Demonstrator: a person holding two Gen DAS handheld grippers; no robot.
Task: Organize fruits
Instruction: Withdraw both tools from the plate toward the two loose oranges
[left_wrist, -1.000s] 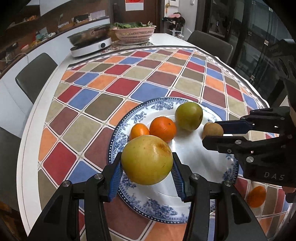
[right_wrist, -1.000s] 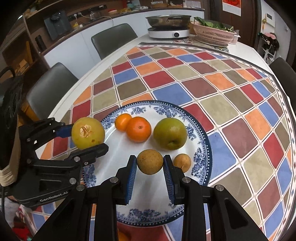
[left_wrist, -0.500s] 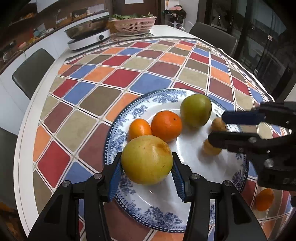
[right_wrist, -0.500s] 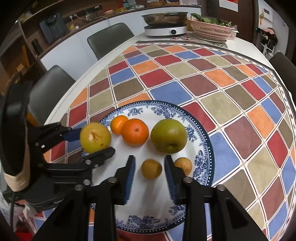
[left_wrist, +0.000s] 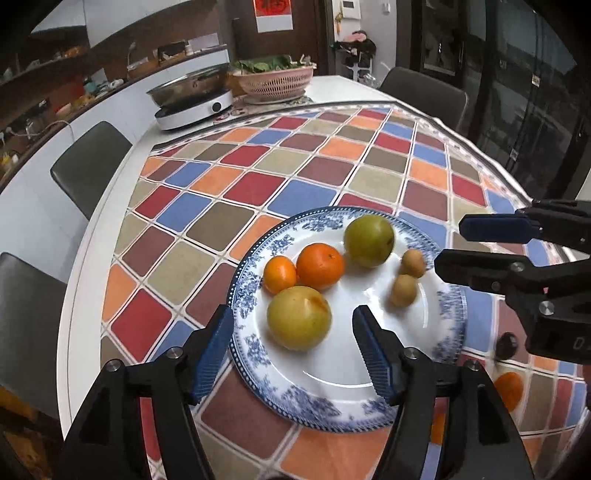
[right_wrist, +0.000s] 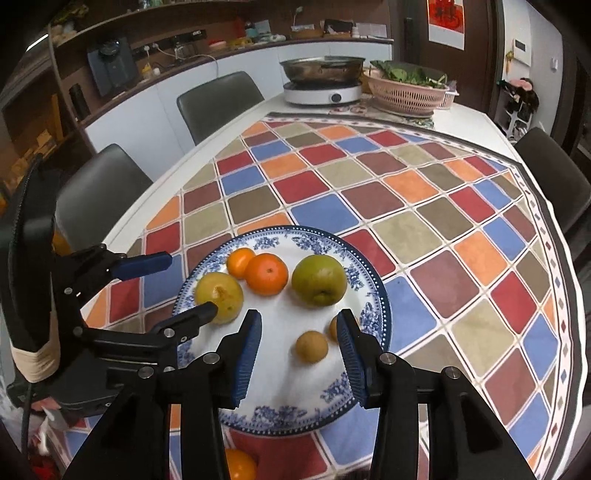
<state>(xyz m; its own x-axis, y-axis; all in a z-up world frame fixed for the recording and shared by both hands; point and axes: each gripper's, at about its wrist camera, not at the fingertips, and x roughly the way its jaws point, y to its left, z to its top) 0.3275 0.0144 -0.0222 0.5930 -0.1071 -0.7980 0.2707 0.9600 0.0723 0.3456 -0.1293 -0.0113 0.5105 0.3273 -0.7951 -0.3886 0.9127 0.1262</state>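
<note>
A blue-and-white plate (left_wrist: 332, 402) (right_wrist: 280, 406) sits on the checked tablecloth. On it lie a yellow fruit (left_wrist: 299, 317) (right_wrist: 219, 297), two oranges (left_wrist: 320, 266) (right_wrist: 266, 274), a green fruit (left_wrist: 369, 240) (right_wrist: 319, 280) and two small brown fruits (left_wrist: 404, 290) (right_wrist: 311, 346). My left gripper (left_wrist: 291, 314) (right_wrist: 190, 283) is opening. The yellow fruit rests on the plate between its jaws, with gaps to both pads. My right gripper (right_wrist: 299, 317) (left_wrist: 448, 243) is open above one small brown fruit and does not touch it. The other brown fruit is partly hidden behind its right finger.
Another orange (left_wrist: 509, 391) (right_wrist: 240, 465) lies on the cloth near the plate's front rim. At the far end stand a white cooker with a steel pan (left_wrist: 192, 99) and a pink basket of greens (right_wrist: 406, 92). Grey chairs (left_wrist: 88, 162) line the table's left side.
The left jaws widened and let go of the yellow fruit, which now rests on the plate. The right jaws released the small brown fruit. Both grippers have drawn back and up.
</note>
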